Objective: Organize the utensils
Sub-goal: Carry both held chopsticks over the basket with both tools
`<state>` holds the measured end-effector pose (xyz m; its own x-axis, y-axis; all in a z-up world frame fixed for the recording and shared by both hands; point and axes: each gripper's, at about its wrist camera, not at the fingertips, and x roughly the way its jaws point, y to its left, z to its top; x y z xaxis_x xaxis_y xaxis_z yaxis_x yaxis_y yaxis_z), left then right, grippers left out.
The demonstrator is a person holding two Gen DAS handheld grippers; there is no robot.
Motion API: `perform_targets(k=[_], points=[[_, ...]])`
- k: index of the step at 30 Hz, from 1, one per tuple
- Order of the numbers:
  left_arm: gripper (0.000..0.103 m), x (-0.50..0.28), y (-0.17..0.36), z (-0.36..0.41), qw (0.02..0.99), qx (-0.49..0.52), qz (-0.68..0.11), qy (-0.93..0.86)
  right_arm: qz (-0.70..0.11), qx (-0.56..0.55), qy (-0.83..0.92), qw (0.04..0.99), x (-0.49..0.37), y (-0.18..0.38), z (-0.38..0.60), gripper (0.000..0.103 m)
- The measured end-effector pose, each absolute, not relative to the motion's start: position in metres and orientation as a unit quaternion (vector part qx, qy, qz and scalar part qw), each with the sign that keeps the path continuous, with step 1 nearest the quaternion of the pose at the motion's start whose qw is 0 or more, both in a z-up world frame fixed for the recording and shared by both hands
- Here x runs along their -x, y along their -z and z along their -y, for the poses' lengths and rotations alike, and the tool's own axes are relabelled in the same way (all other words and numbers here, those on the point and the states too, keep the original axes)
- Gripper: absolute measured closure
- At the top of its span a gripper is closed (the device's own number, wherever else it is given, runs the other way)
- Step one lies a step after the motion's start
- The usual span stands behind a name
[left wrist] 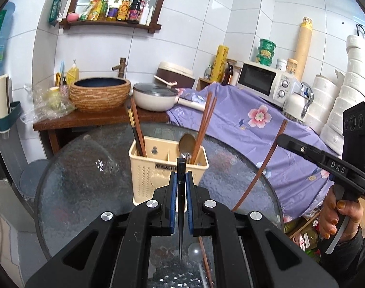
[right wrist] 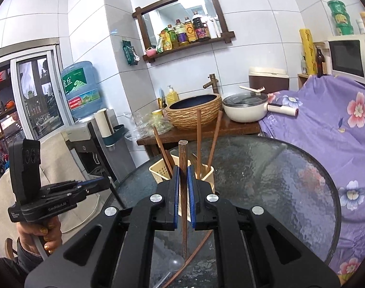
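Observation:
A cream utensil holder (left wrist: 156,168) stands on the round glass table (left wrist: 86,180). It holds dark chopsticks on its left, brown chopsticks and a metal spoon (left wrist: 186,144) on its right. My left gripper (left wrist: 181,180) is shut on a black chopstick (left wrist: 181,204), held upright in front of the holder. My right gripper (right wrist: 183,175) is shut on a brown chopstick (right wrist: 183,168), upright, just before the holder (right wrist: 158,170). The right gripper with its chopstick shows at the right of the left wrist view (left wrist: 285,141). A loose brown chopstick (right wrist: 194,252) and a clear plastic spoon (right wrist: 176,262) lie on the table below.
Behind the table stands a wooden counter (left wrist: 98,120) with a woven basin (left wrist: 99,93) and a lidded white pan (left wrist: 156,96). A purple flowered cloth (left wrist: 254,124) covers the right side, with a microwave (left wrist: 264,79) on it. A water dispenser (right wrist: 83,91) stands at left.

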<state>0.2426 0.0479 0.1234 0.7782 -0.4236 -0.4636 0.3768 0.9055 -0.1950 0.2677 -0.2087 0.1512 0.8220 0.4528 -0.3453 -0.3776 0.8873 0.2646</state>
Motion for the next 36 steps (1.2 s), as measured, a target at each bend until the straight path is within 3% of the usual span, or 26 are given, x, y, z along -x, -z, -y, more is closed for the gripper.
perform_targets(k=[12, 23, 27, 36], points=[[0.096, -0.274, -0.186, -0.054, 0.944, 0.061, -0.233, 0.225, -0.18, -0.08, -0.242, 0.95, -0.29, -0.216, 0.196, 0.095], [0.096, -0.299, -0.27, -0.064, 0.966, 0.091, -0.155, 0.186, -0.132, -0.078, -0.224, 0.962, -0.322, -0.281, 0.181, 0.095], [0.096, -0.317, -0.267, -0.057, 0.971, 0.088, -0.146, 0.167, -0.124, -0.069, -0.203, 0.969, -0.336, -0.275, 0.175, 0.095], [0.096, -0.351, -0.203, -0.039, 0.969, 0.078, -0.184, 0.146, -0.176, -0.069, -0.172, 0.967, -0.372, -0.208, 0.165, 0.095]])
